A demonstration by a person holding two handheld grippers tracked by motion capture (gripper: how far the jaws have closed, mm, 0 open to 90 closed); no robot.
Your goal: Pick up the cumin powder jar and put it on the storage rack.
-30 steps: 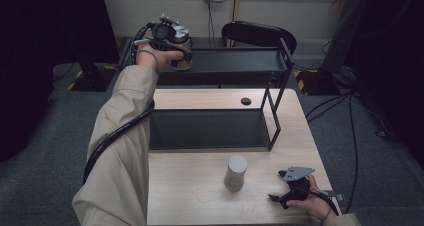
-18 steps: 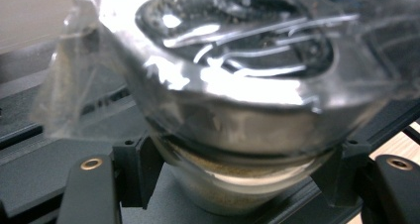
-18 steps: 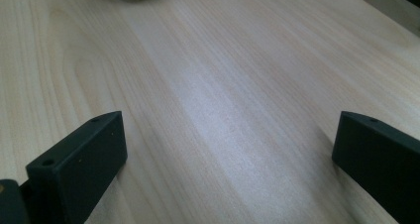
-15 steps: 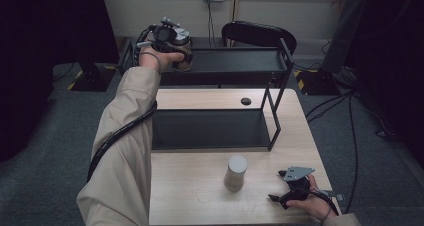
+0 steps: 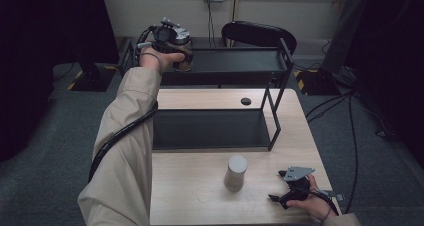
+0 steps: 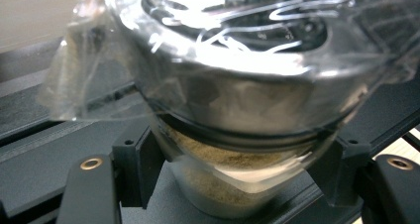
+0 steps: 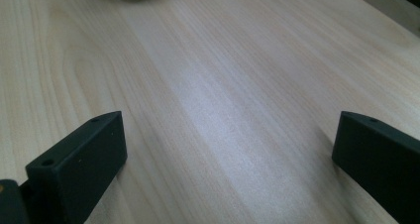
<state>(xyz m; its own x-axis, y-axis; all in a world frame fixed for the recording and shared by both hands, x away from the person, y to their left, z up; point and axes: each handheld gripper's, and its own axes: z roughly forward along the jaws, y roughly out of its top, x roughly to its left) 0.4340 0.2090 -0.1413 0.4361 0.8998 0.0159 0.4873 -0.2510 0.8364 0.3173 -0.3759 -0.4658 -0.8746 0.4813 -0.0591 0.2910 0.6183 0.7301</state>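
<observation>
At the far left corner of the black two-tier rack (image 5: pixel 280 61), the left gripper (image 5: pixel 172 41) is held out on a fully stretched arm in a beige sleeve (image 5: pixel 127 136), its cable trailing back along that sleeve. A jar (image 5: pixel 184 53) with a silvery lid is clamped between its jaws; in the left gripper view the jar (image 6: pixel 233 135) is seen pressed on both sides by the black pads, with a tan, grainy filling visible through the clear wall beneath the metal lid and a wrinkled film of clear plastic over the top. The jar is kept upright over the left end of the rack's upper shelf (image 5: pixel 235 61), whose dark slats are seen just beneath it; whether its base touches the shelf cannot be told. On the pale wooden table (image 5: pixel 200 206), the right gripper (image 5: pixel 285 197) is rested near the front right corner, its grey three-cornered plate on top; its jaws are spread wide with nothing between them, bare wood being seen between the two pads in the right gripper view. A second, pale cylindrical container (image 5: pixel 236 172) is stood upright on the table in front of the rack's lower shelf (image 5: pixel 210 128), near the right gripper but apart from it, and a small dark round spot (image 5: pixel 245 101) is seen on the tabletop behind the lower shelf
</observation>
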